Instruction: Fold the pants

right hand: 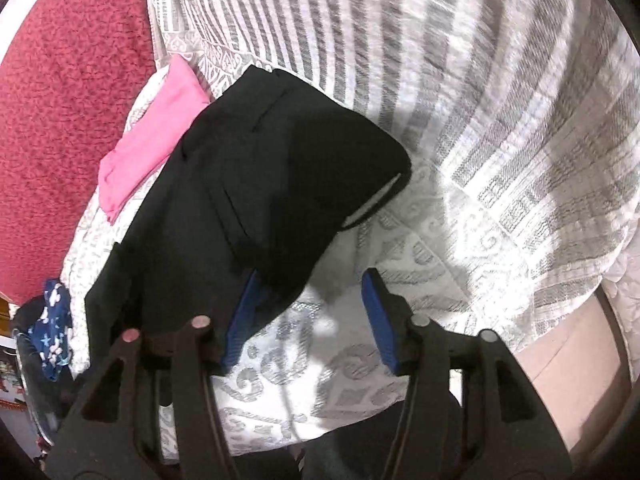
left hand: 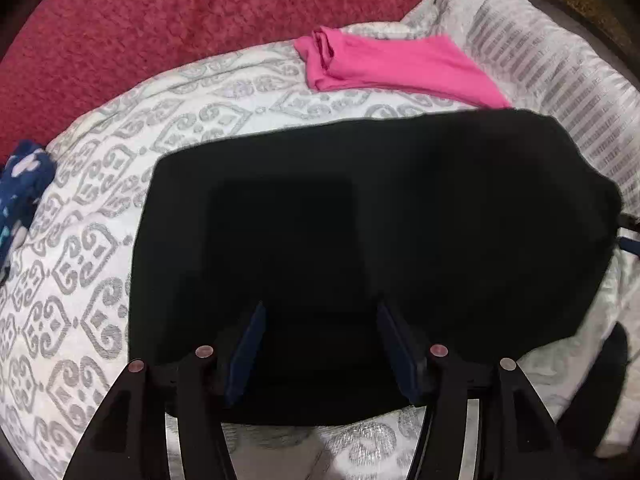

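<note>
Black pants (left hand: 360, 240) lie folded into a broad flat block on a white bedspread with grey pattern (left hand: 120, 184). My left gripper (left hand: 320, 312) is open, its blue pads just above the near part of the pants, holding nothing. In the right wrist view the pants (right hand: 248, 184) run from lower left to upper middle, with a white inner waistband edge showing at their right end. My right gripper (right hand: 310, 284) is open over the bedspread (right hand: 360, 380), its left pad at the pants' near edge, holding nothing.
A folded pink garment (left hand: 392, 64) lies beyond the pants, also in the right wrist view (right hand: 152, 132). A blue patterned garment (left hand: 20, 184) sits at the bed's left edge. A striped white and grey cover (right hand: 480, 100) lies to the right. Red carpet (left hand: 140, 20) lies beyond the bed.
</note>
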`<action>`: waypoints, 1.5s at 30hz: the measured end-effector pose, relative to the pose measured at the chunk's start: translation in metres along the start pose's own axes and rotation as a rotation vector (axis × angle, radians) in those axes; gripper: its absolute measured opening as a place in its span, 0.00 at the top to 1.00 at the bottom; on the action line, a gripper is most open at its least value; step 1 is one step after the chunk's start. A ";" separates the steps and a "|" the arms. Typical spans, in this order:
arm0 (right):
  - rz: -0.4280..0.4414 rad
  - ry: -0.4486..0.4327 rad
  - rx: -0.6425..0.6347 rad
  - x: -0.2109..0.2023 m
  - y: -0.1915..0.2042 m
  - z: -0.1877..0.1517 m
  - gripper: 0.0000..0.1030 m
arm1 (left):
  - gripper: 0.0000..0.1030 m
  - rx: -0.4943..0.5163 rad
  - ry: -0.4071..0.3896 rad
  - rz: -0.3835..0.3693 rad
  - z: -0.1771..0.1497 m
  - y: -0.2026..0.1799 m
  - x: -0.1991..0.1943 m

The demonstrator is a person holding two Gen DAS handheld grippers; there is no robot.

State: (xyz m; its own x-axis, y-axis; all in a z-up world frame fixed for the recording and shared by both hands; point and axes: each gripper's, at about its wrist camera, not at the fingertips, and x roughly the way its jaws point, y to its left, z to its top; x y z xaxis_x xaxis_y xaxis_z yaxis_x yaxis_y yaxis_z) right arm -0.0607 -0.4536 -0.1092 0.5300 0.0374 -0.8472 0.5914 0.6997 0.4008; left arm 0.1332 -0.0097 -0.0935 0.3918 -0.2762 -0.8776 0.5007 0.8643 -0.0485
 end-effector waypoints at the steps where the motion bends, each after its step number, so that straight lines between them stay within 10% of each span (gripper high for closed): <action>1: 0.018 -0.008 0.015 0.001 -0.003 0.003 0.38 | 0.43 0.013 -0.003 0.005 -0.001 -0.003 -0.002; 11: -0.005 -0.045 0.044 0.022 0.017 0.031 0.39 | 0.42 -0.035 -0.017 -0.115 0.024 -0.006 -0.014; 16: -0.034 -0.074 -0.028 0.014 0.033 0.036 0.80 | 0.42 0.031 0.042 -0.165 0.039 -0.048 0.015; 34: -0.088 -0.233 -0.432 -0.025 0.166 0.018 0.82 | 0.42 0.046 0.021 -0.163 0.036 -0.057 0.014; 45: 0.076 -0.181 -0.891 0.008 0.314 -0.095 0.82 | 0.41 -0.304 -0.017 -0.232 0.010 0.071 -0.012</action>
State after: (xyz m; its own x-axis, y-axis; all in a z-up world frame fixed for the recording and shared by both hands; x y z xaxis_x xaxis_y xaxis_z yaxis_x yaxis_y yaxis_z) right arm 0.0710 -0.1658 -0.0230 0.6802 0.0464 -0.7315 -0.0981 0.9948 -0.0282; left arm 0.1722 0.0509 -0.0814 0.3094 -0.4839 -0.8186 0.3266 0.8626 -0.3865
